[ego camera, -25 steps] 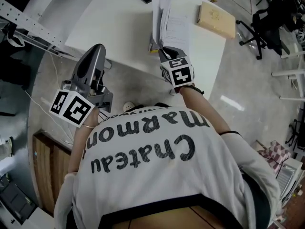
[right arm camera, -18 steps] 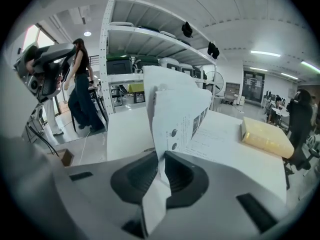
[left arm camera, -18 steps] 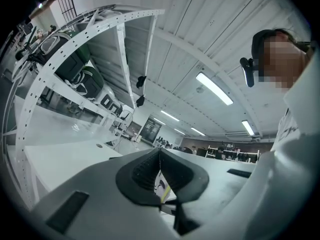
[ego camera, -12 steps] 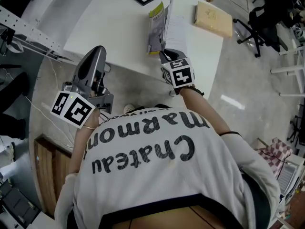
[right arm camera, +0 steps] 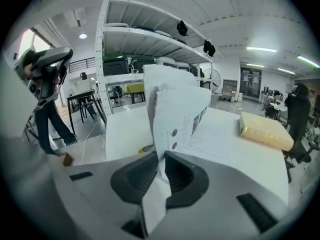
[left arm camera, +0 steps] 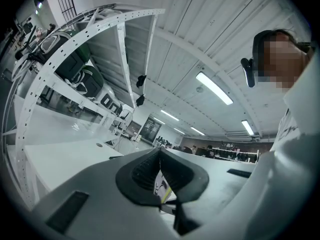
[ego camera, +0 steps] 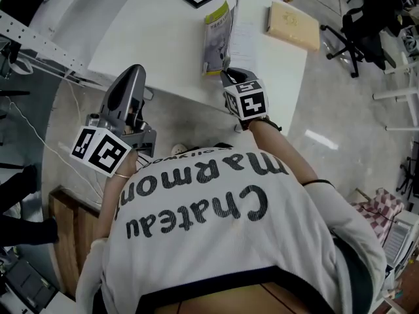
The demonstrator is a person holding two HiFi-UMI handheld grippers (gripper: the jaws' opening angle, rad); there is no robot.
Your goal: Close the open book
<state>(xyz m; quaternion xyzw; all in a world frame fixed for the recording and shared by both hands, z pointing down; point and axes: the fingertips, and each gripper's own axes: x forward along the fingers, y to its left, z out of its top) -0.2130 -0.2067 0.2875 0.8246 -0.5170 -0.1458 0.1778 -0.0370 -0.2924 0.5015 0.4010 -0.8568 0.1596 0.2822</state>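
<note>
We hold the left tool (ego camera: 133,70) shut and empty, short of the desk (ego camera: 157,38). The right tool (ego camera: 225,72) clamps raised pages (right arm camera: 175,114) of the book (ego camera: 218,36) on the desk. We judge closing half done: laying them flat remains.

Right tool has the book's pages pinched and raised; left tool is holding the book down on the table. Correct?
Not quite. The left tool isn't on the book: the head view shows it off the table's near edge, shut on nothing. The right tool does have the pages pinched and raised.
</note>
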